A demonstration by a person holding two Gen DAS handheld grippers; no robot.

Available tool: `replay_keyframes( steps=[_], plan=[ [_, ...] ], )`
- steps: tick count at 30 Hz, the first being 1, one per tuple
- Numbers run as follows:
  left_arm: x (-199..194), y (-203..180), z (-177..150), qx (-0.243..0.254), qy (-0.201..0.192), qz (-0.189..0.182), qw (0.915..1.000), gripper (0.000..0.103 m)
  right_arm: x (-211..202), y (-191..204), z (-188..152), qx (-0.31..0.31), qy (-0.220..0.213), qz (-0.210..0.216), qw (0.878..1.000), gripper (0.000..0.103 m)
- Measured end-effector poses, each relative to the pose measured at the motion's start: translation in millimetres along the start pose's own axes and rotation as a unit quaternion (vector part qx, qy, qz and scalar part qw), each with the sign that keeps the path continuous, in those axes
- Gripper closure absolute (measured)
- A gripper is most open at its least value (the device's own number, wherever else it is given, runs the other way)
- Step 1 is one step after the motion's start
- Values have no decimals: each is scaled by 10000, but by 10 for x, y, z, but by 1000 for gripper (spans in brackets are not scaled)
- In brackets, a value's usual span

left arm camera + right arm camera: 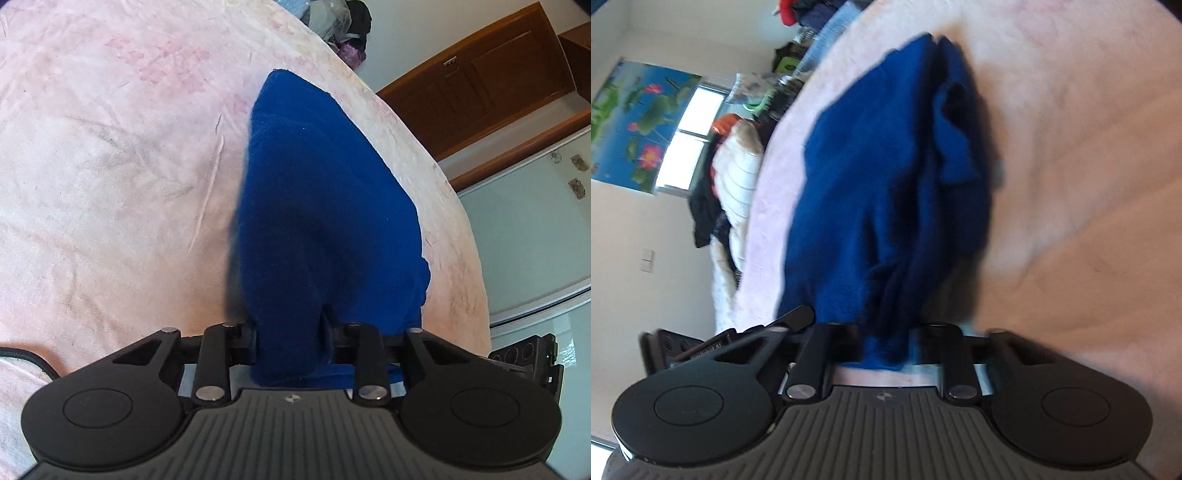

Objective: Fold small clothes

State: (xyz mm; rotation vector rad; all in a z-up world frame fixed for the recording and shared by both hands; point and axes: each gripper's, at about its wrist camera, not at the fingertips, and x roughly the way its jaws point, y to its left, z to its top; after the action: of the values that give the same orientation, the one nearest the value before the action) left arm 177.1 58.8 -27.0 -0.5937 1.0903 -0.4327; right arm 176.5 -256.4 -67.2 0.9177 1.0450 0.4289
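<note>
Pale pink bedding (110, 184) covers the bed, with a wooden door (491, 85) at two o'clock in the left wrist view and a lotus poster (635, 122) by a window at nine o'clock in the right. On the bed lies a blue garment (317, 192), running from six toward twelve o'clock. Both the left tongs (291, 332) and the right tongs (886, 339) are pinching a bunched edge of the blue garment (879, 192) at six o'clock.
</note>
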Motion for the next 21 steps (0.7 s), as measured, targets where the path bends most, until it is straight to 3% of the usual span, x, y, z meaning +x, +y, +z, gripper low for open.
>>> replay_keyframes(
  steps=[5,12,16,19,21],
  plan=[
    [16,-197,-75,645,-9,465,9968,89,-57,-27,-101,-38,-202,0,9998,86],
    [-104,-201,-59,696,50,340,9970,91,-182,154,-160,-518,-329,-138,9980,87],
    [-154,-177,-59,694,92,367,9969,91,-183,204,-188,-548,-161,-69,9983,85],
    [-141,-110,-52,531,162,332,9979,91,-166,85,-180,-166,-18,-145,9998,71],
    [-148,-101,-63,534,156,314,9980,90,-275,13,-178,19,-325,10,9995,44]
  ],
)
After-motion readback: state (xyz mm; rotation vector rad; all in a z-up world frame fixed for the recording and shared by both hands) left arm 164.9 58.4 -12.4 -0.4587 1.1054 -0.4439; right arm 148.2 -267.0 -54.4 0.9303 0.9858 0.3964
